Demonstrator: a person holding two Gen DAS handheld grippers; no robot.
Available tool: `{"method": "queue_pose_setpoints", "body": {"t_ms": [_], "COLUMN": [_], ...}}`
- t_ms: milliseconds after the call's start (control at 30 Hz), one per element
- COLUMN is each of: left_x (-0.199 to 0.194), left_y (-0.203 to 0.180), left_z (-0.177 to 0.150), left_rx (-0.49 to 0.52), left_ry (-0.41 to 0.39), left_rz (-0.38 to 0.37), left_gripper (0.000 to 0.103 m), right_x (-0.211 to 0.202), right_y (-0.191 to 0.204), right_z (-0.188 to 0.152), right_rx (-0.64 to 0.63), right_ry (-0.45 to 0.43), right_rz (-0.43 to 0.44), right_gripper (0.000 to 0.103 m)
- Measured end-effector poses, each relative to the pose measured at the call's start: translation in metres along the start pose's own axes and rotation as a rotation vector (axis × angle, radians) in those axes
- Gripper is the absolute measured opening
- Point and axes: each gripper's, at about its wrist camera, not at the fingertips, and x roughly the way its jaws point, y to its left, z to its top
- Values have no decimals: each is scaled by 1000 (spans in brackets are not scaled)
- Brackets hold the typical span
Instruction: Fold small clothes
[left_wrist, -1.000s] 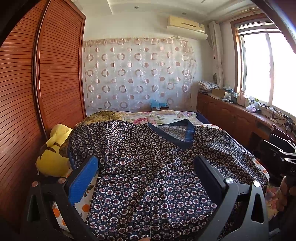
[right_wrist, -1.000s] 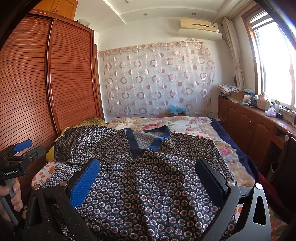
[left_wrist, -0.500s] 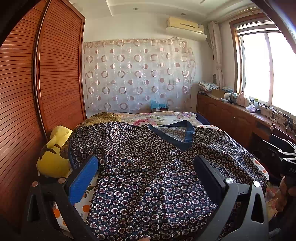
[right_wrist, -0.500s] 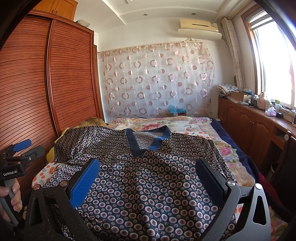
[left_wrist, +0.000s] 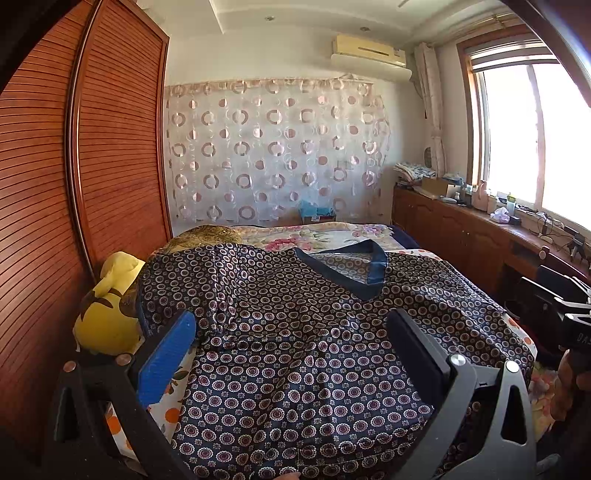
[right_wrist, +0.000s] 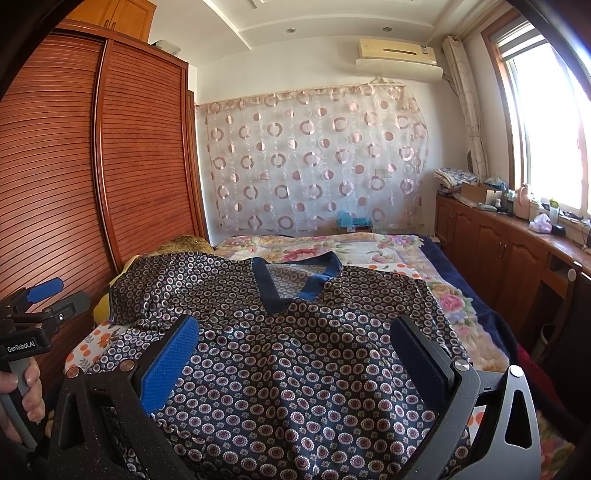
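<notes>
A dark navy shirt (left_wrist: 303, 332) with a small circle pattern and a plain blue collar (left_wrist: 373, 273) lies spread flat across the foot of the bed, collar toward the far end. The same shirt (right_wrist: 303, 354) fills the right wrist view, its left sleeve (right_wrist: 162, 288) bunched near the wardrobe. My left gripper (left_wrist: 291, 350) hovers open above the shirt's lower left part, nothing between its fingers. My right gripper (right_wrist: 295, 354) hovers open above the shirt's lower middle, also holding nothing. The left gripper (right_wrist: 44, 299) also shows at the right wrist view's left edge, held by a hand (right_wrist: 22, 398).
The bed (right_wrist: 332, 247) has a floral cover and an orange-print sheet (right_wrist: 92, 347). A yellow plush toy (left_wrist: 110, 314) sits between bed and slatted wooden wardrobe (left_wrist: 55, 184). Wooden cabinets (right_wrist: 509, 258) with clutter run under the window on the right. A dotted curtain (right_wrist: 314, 158) hangs behind.
</notes>
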Motion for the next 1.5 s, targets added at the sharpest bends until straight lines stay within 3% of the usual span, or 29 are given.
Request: {"method": "queue_pose_setpoints", "body": {"t_ms": [567, 767, 1500], "left_x": [-2, 9, 63], "left_y": [-1, 7, 70], "left_z": [3, -1, -35], "left_rx": [3, -7, -21], "left_ry": [6, 43, 178], "left_rz": [-3, -4, 121], "left_gripper": [103, 103, 103], "right_x": [1, 11, 69], "right_y": [0, 2, -2], "right_z": [-1, -1, 14], "right_rx": [1, -3, -83], "right_ry": [3, 26, 113], "right_rz": [6, 50, 177], "right_gripper": [103, 103, 103]}}
